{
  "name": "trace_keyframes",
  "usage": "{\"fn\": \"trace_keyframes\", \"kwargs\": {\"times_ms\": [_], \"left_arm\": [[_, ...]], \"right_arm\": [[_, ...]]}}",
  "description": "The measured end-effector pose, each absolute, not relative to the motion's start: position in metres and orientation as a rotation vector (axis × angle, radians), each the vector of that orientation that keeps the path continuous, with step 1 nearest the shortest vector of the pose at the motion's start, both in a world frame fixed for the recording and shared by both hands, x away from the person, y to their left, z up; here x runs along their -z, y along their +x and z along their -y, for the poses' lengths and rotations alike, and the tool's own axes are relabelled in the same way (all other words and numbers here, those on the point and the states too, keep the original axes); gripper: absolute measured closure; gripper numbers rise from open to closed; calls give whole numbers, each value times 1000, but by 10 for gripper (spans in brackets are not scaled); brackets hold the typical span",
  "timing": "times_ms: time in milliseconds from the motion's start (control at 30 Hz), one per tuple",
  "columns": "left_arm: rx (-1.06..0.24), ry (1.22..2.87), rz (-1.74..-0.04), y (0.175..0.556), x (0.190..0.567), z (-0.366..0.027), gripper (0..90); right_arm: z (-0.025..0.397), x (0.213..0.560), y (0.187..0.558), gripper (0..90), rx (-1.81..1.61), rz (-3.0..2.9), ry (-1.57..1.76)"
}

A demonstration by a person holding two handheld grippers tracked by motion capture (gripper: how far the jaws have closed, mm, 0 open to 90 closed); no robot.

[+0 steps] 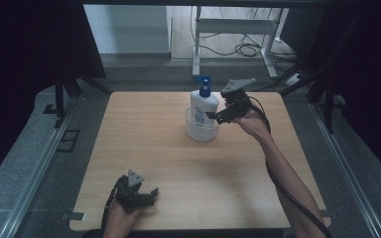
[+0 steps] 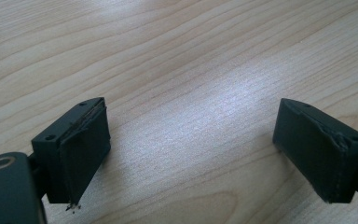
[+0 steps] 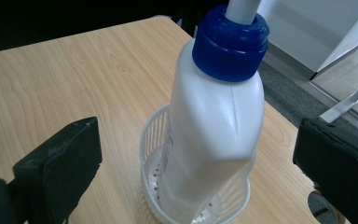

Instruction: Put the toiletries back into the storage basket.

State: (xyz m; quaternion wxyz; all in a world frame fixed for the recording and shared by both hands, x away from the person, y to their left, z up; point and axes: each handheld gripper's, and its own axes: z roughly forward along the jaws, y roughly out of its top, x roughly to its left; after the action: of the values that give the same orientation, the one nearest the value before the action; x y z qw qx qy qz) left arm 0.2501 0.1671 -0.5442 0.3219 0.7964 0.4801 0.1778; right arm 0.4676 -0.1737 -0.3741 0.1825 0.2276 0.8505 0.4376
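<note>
A white pump bottle (image 1: 203, 110) with a blue collar and blue pump head stands in a small clear plastic basket (image 1: 201, 130) toward the far edge of the desk (image 1: 178, 163), a little right of its middle. In the right gripper view the bottle (image 3: 214, 140) leans slightly inside the basket (image 3: 151, 140), whose slatted wall and holed bottom show around its base. The right gripper (image 1: 217, 115) is held just beside the bottle on its right, level with the bottle's body; its fingers (image 3: 58, 163) stand wide apart with the bottle between them in that view, and neither pad touches it. The person's right forearm reaches in from the near right corner of the desk, a cable trailing along it. The left gripper (image 1: 152, 194) rests low near the near edge, left of the middle, well apart from the bottle; its fingers (image 2: 81, 149) are likewise spread wide over bare wood, holding nothing.
</note>
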Motion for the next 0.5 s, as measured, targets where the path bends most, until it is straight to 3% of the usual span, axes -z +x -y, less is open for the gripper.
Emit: {"fn": "trace_keyframes", "kwargs": {"times_ms": [500], "left_arm": [[-468, 2092, -1261, 250, 544, -167, 106]], "right_arm": [[182, 372, 446, 12, -1223, -2393, 660]]}}
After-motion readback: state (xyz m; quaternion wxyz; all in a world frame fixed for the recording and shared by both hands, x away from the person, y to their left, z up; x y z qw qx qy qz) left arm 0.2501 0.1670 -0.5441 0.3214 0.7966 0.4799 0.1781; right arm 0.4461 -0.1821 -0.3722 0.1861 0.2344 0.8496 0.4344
